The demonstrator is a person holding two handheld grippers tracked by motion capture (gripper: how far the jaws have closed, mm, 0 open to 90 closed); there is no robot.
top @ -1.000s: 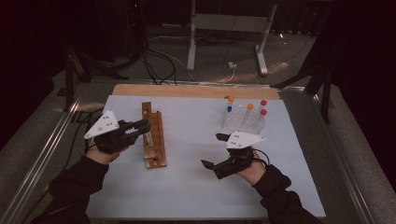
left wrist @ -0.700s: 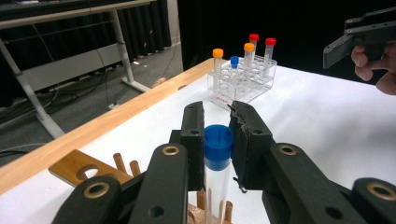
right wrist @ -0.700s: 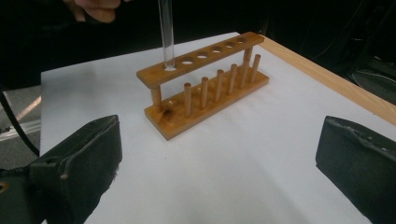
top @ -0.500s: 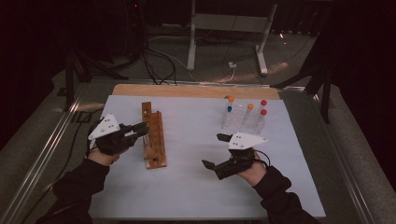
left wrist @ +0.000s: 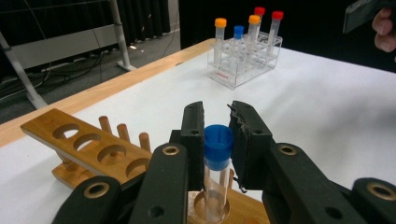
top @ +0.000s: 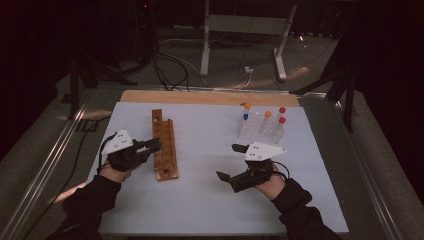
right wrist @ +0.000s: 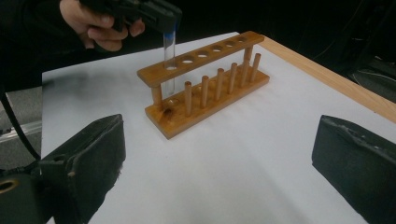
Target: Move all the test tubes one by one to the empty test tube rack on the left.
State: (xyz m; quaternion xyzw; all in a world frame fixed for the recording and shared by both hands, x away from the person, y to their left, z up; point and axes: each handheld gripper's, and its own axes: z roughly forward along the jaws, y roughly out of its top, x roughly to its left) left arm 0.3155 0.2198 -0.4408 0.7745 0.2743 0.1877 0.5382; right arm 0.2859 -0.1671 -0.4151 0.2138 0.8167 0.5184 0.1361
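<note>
While one blue-capped tube (left wrist: 217,163) sits in the wooden rack (top: 164,145), five fill the clear rack (left wrist: 246,63).

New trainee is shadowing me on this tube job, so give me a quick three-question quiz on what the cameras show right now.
1. True or false: the left gripper has its jaws at the blue-capped tube standing in the wooden rack.
2. How many capped tubes stand in the clear rack? A) three B) five C) seven
3. Fill in: the right gripper is ____ and holds nothing.

Key: 1 true; 2 B; 3 open.
</note>
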